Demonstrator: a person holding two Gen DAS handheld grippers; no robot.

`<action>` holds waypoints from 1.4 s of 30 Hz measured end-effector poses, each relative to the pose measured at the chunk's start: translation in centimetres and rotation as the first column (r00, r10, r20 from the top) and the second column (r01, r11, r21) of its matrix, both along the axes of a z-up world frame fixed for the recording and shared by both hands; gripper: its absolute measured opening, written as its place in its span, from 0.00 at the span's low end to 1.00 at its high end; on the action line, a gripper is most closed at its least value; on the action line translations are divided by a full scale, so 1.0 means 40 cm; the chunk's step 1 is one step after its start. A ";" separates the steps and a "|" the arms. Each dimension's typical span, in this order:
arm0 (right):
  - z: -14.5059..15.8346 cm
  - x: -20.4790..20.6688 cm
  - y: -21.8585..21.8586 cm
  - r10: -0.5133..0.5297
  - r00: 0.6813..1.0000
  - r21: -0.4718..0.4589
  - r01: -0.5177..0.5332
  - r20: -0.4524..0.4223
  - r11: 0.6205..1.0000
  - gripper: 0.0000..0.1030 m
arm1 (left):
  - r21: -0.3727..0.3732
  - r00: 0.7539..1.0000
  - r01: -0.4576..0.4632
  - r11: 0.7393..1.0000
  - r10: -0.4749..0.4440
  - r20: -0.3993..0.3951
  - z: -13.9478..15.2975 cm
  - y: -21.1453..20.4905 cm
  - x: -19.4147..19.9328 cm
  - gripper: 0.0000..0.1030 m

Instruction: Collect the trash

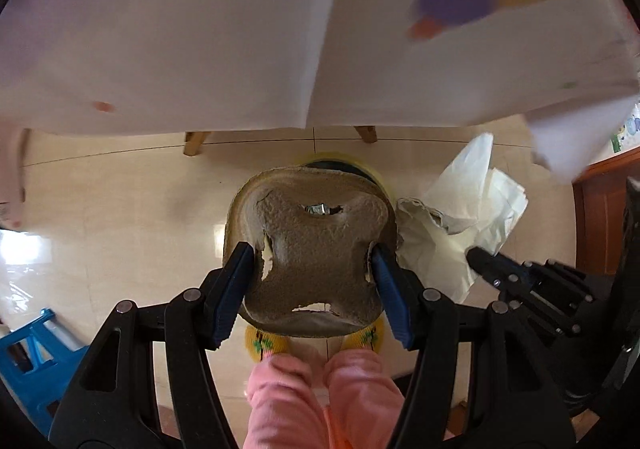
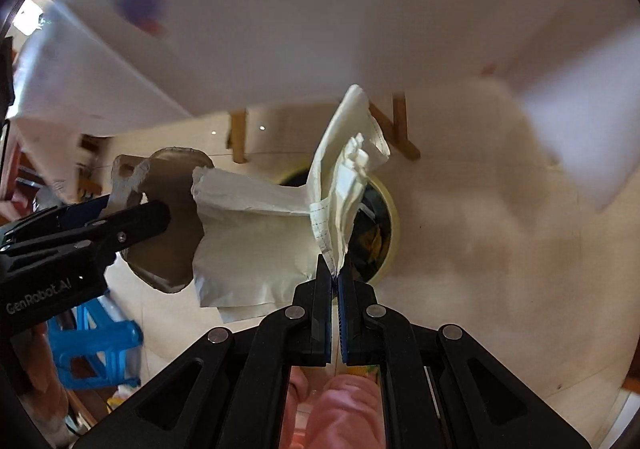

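Your left gripper (image 1: 316, 269) clamps the pulp tray (image 1: 312, 249); your right gripper (image 2: 335, 281) pinches crumpled paper (image 2: 256, 241) above the yellow-rimmed bin (image 2: 390, 217), below the tabletop (image 1: 160, 29) edge.

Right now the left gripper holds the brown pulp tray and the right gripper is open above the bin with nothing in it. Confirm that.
Not quite. The left gripper does hold the pulp tray, but the right gripper is not open: the right wrist view shows it shut on white paper, above the bin.
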State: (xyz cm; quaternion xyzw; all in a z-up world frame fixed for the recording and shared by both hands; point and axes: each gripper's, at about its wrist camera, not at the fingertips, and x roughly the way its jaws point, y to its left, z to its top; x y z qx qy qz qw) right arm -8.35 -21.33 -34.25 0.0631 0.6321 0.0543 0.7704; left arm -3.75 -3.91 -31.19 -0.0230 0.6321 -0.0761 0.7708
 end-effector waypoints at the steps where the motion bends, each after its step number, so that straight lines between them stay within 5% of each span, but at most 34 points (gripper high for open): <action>1: -0.034 0.004 0.000 -0.005 1.000 0.001 0.005 -0.006 1.000 0.03 | 0.001 1.000 0.005 1.000 -0.005 0.003 -0.031 -0.003 0.007 0.56; 8: -0.248 0.034 -0.019 -0.038 0.998 0.050 0.041 -0.055 0.998 0.07 | -0.016 1.000 0.003 1.000 -0.003 0.020 -0.198 -0.012 0.028 0.56; 10: -0.302 0.037 -0.032 -0.057 0.995 0.087 0.064 -0.082 0.994 0.34 | -0.019 1.000 0.001 1.000 -0.001 0.005 -0.226 -0.015 0.033 0.58; 12: -0.322 0.038 -0.039 -0.083 0.994 0.070 0.088 -0.064 0.994 0.46 | -0.008 1.000 0.002 1.000 -0.002 -0.005 -0.253 -0.024 0.036 0.59; 17: -0.336 0.020 -0.034 -0.088 0.995 0.055 0.090 -0.043 0.994 0.46 | 0.002 1.000 -0.012 1.000 0.012 -0.016 -0.279 -0.026 0.045 0.69; 30: -0.162 0.042 -0.009 -0.053 0.996 0.056 0.049 0.065 0.997 0.46 | 0.006 0.996 -0.070 0.998 0.069 0.060 -0.180 0.022 0.044 0.70; 42: 0.119 0.032 0.001 -0.079 0.988 0.073 0.070 0.130 0.995 0.46 | 0.001 0.986 -0.113 0.994 0.113 0.123 0.093 0.047 0.022 0.70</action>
